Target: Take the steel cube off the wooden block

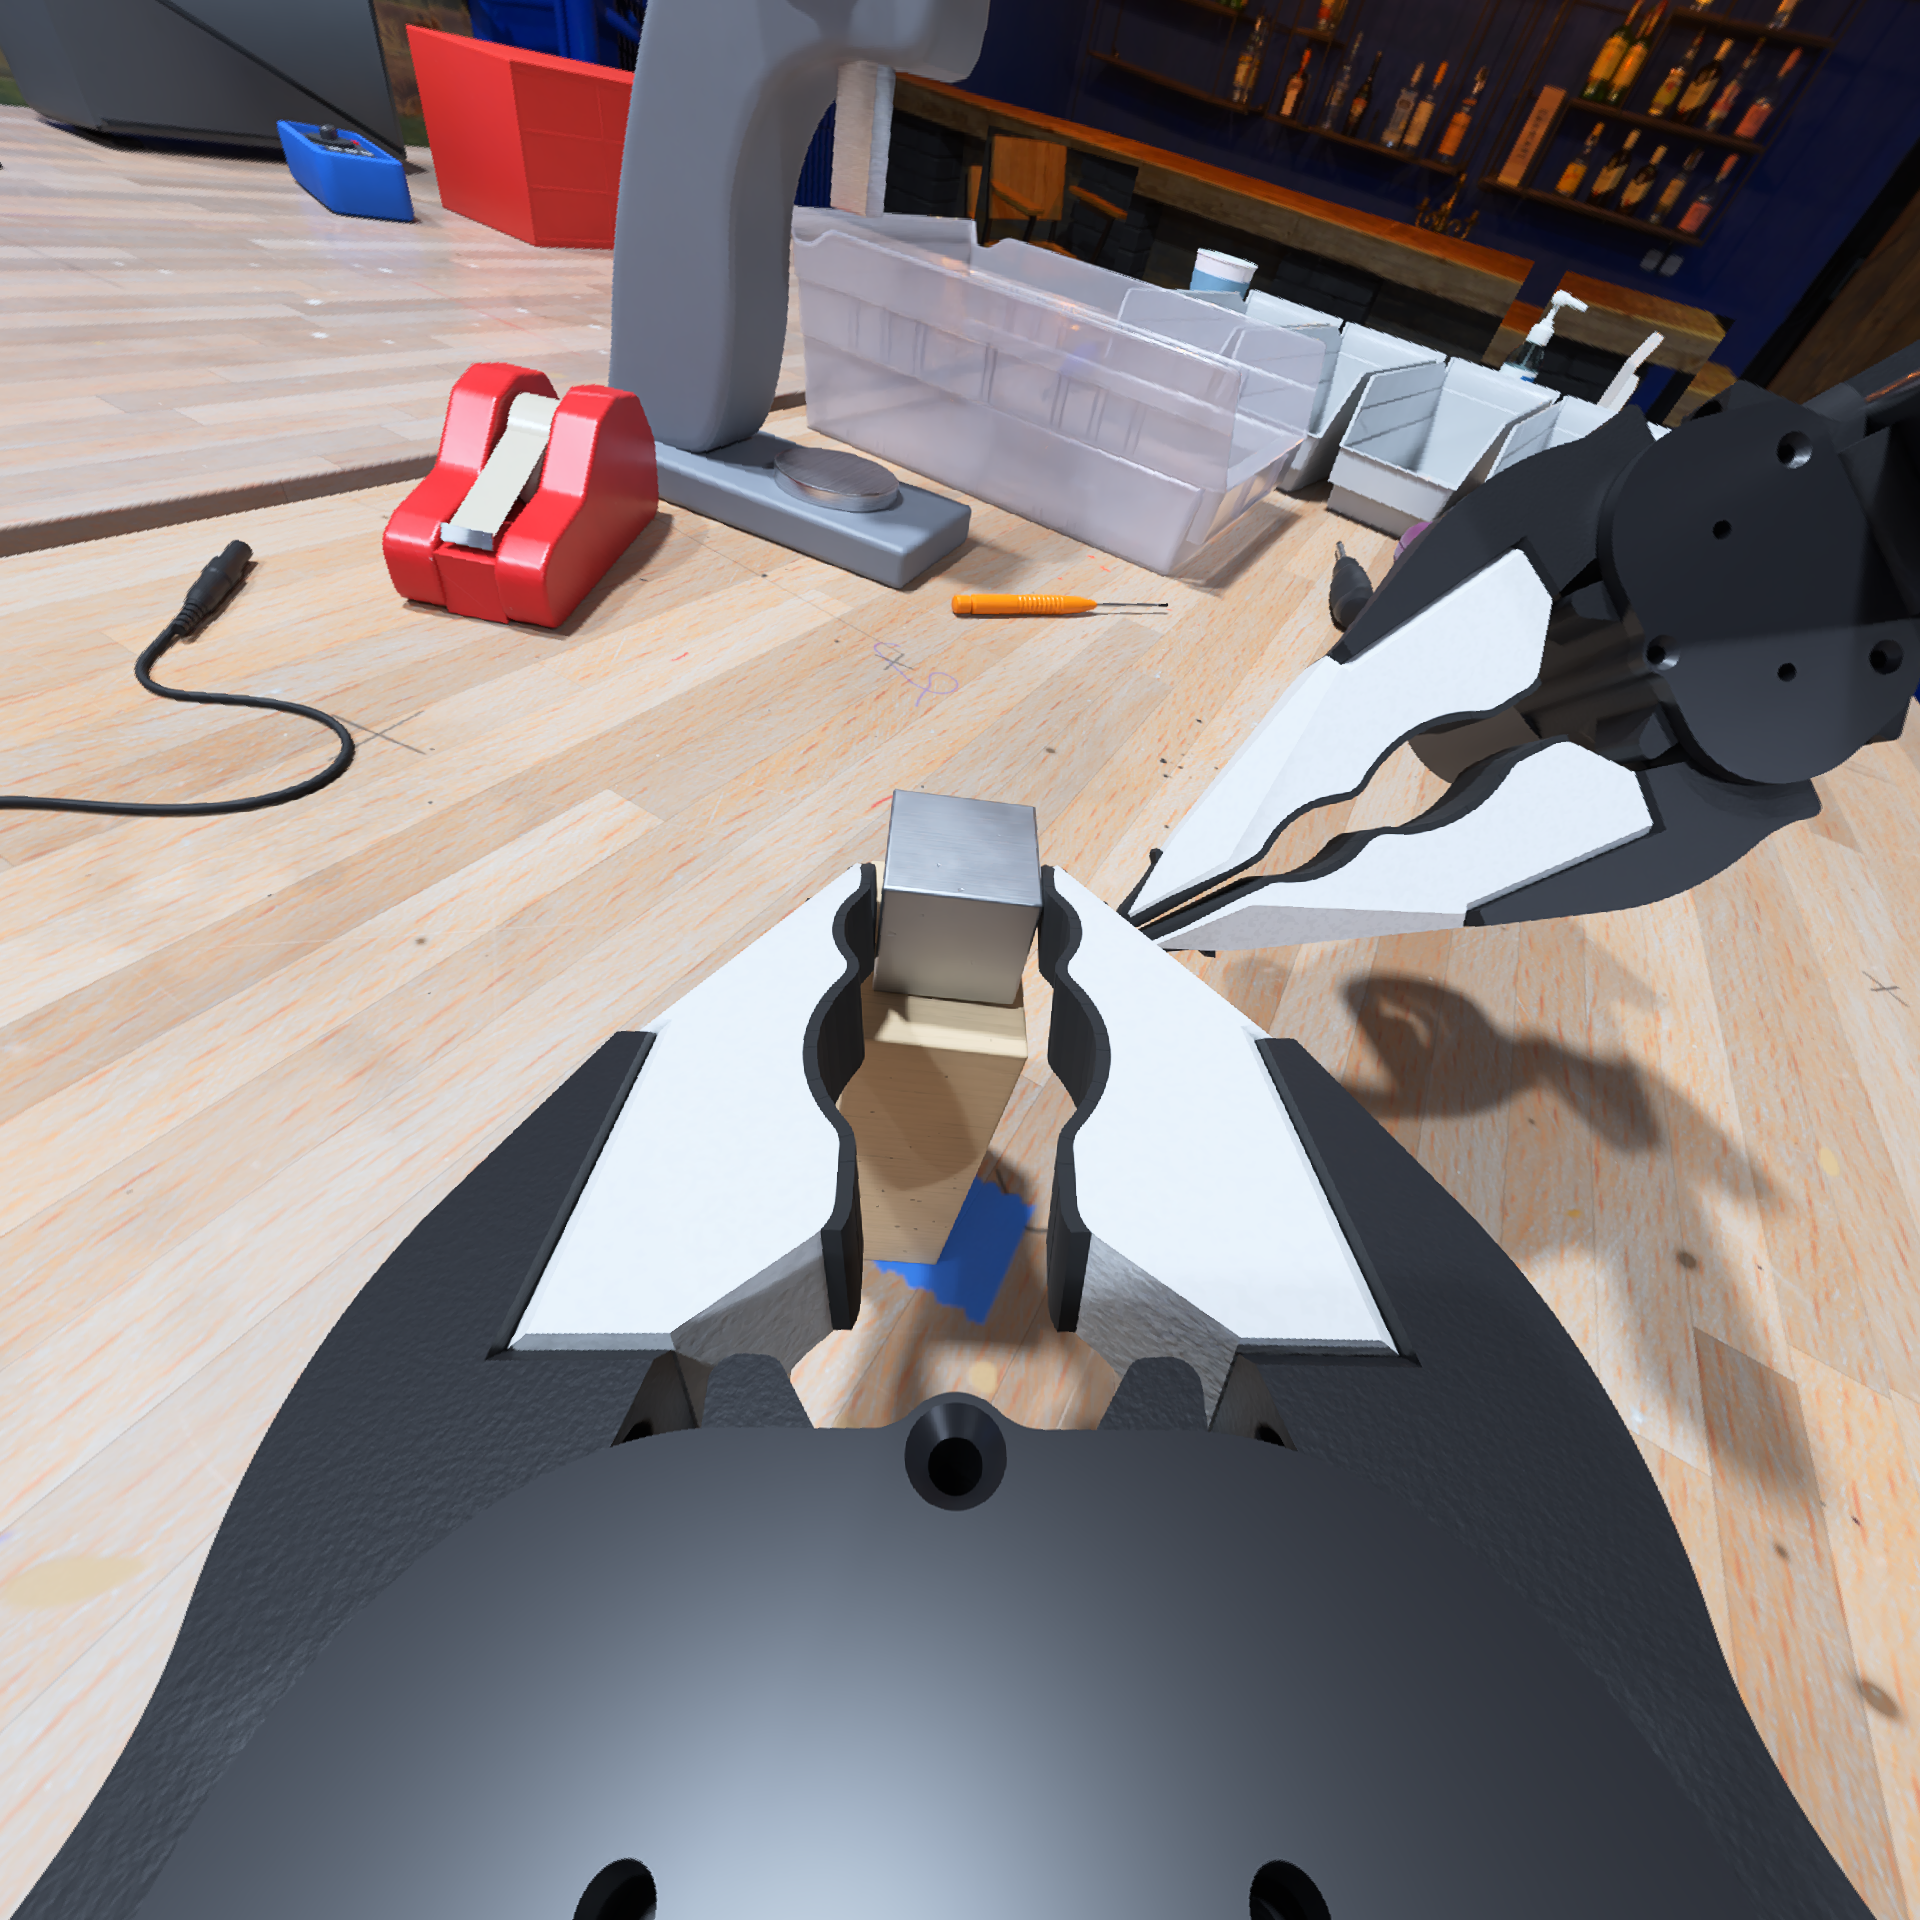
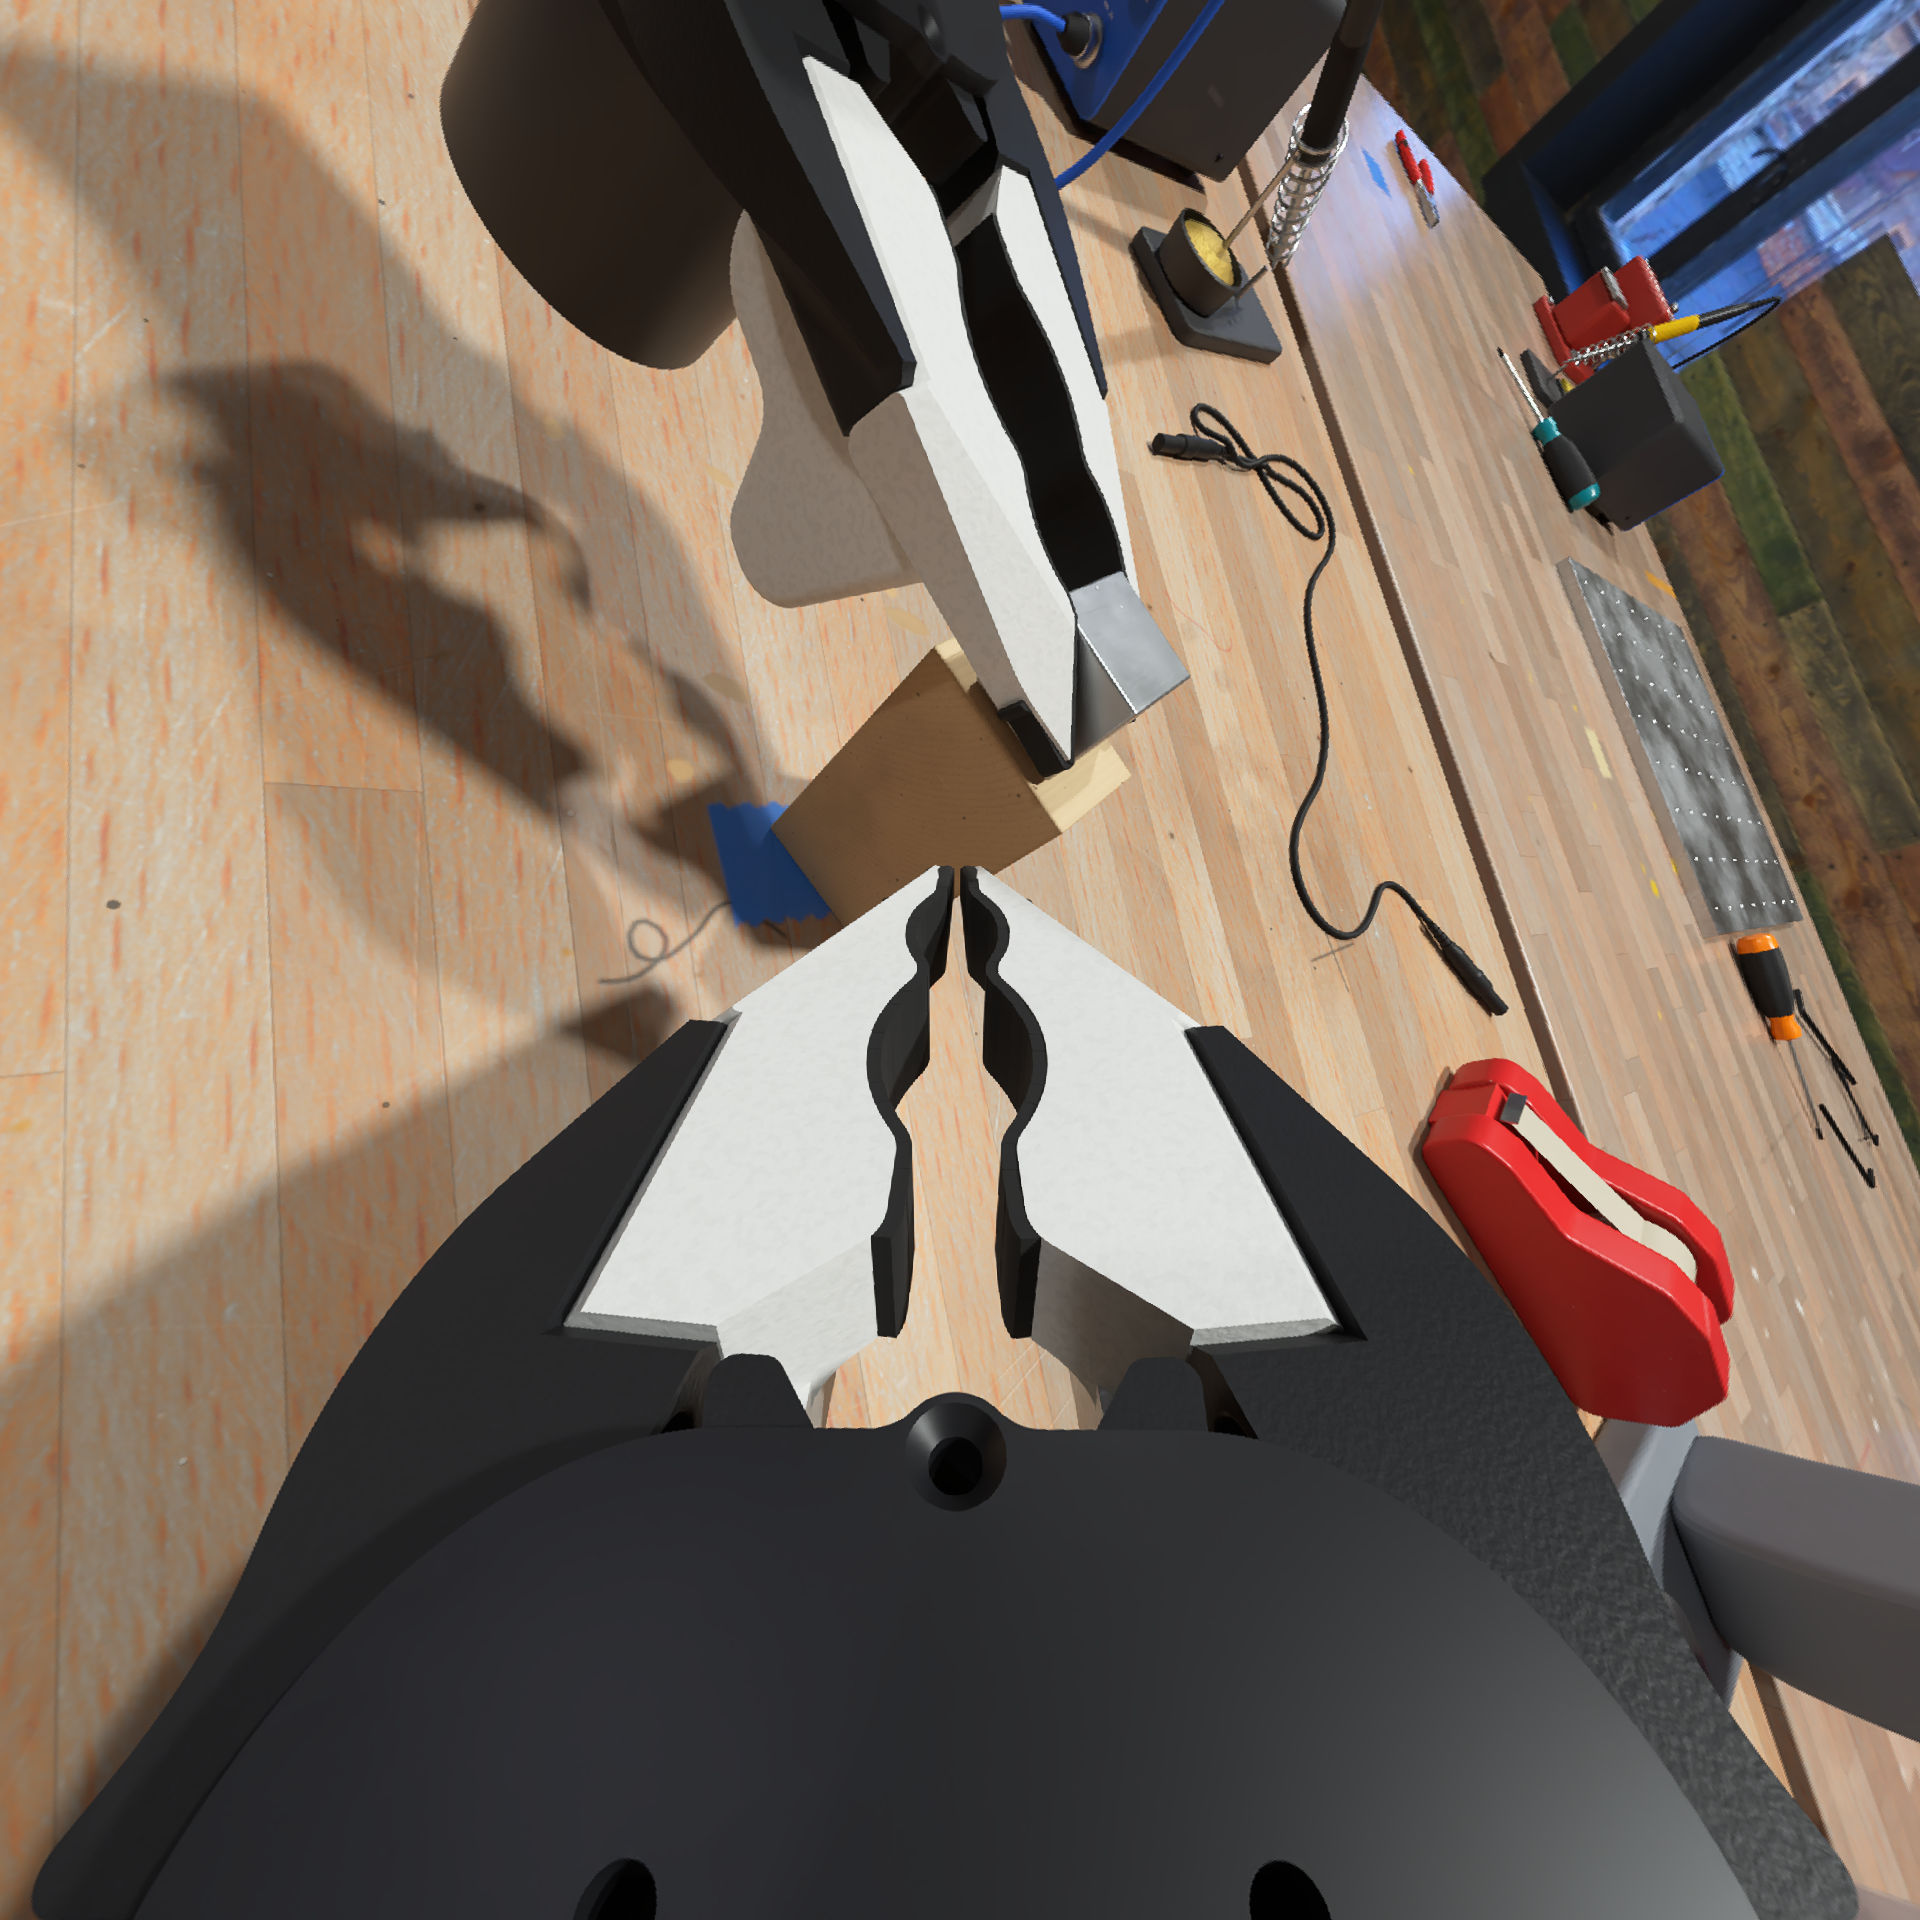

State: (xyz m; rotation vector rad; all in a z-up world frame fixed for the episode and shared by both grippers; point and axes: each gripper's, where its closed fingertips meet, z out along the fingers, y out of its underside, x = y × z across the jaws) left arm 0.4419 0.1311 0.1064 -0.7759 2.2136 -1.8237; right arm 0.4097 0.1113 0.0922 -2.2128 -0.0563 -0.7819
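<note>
table (image 1: pixel 623 935): light plank top, carries everything; clutter (red tape dispenser (image 1: pixel 516 494), black cable (image 1: pixel 244 717), orange screwdriver (image 1: pixel 1023 605)) all well beyond the jaws, off the working line.

left gripper (image 1: pixel 956 899): nearer one by far. Jaws part-spread, one fingertip on each side face of the cube, looks like contact on both; pinching the steel cube, as far as both views show.

right gripper (image 2: pixel 956 878): jaws pressed nearly together, holding nothing; tips hover just short of the block's near side, below cube level.

wooden block (image 1: pixel 925 1132): upright, long axis vertical, sits down inside the left jaws' throat; foot on a blue tape scrap (image 1: pixel 977 1247).

steel cube (image 1: pixel 958 902): on the block's top, dead ahead at the left fingertips, centred between them; no long axis, faces square to the pads.

key relation: cube above block, block below the left jaws' line. Judgement: lift straight up, away from block top; sideways drag risks tipping the tall block.
</note>
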